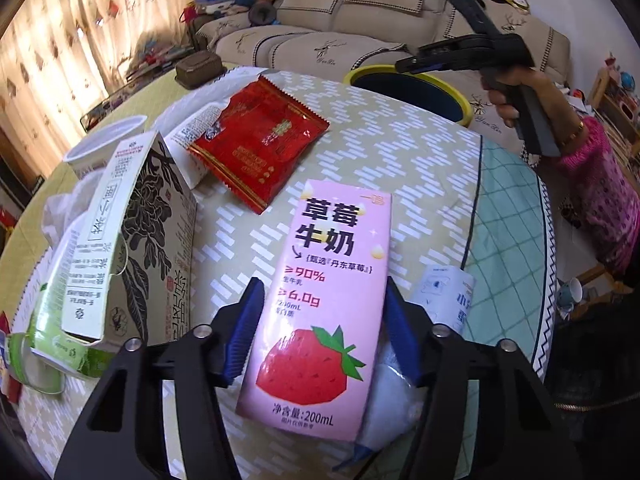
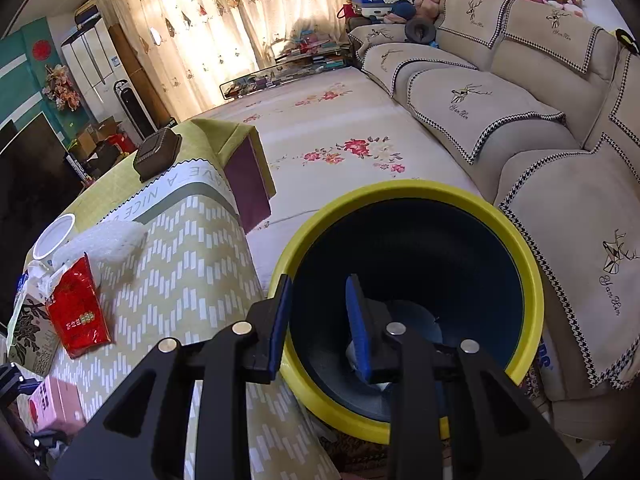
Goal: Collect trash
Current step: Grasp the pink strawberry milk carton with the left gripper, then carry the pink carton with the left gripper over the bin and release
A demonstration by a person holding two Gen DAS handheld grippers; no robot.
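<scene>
My left gripper [image 1: 322, 300] is shut on a pink strawberry milk carton [image 1: 324, 304], its blue pads pressed on both sides, held over the table. The carton also shows in the right wrist view [image 2: 54, 404]. A red snack wrapper [image 1: 260, 140] lies further back on the table; it also shows in the right wrist view [image 2: 78, 314]. My right gripper [image 2: 320, 304] is open and empty, hovering over the yellow-rimmed dark bin [image 2: 532, 280]. White trash lies at the bin's bottom. In the left wrist view the right gripper [image 1: 412, 62] is above the bin [image 1: 466, 106].
A torn tea box [image 1: 132, 236], a white cup [image 1: 104, 140], a green-white carton [image 1: 44, 340], a white pack [image 1: 444, 296] and a brown tin [image 1: 198, 68] sit on the patterned table [image 1: 400, 152]. A sofa [image 2: 520, 92] stands behind the bin.
</scene>
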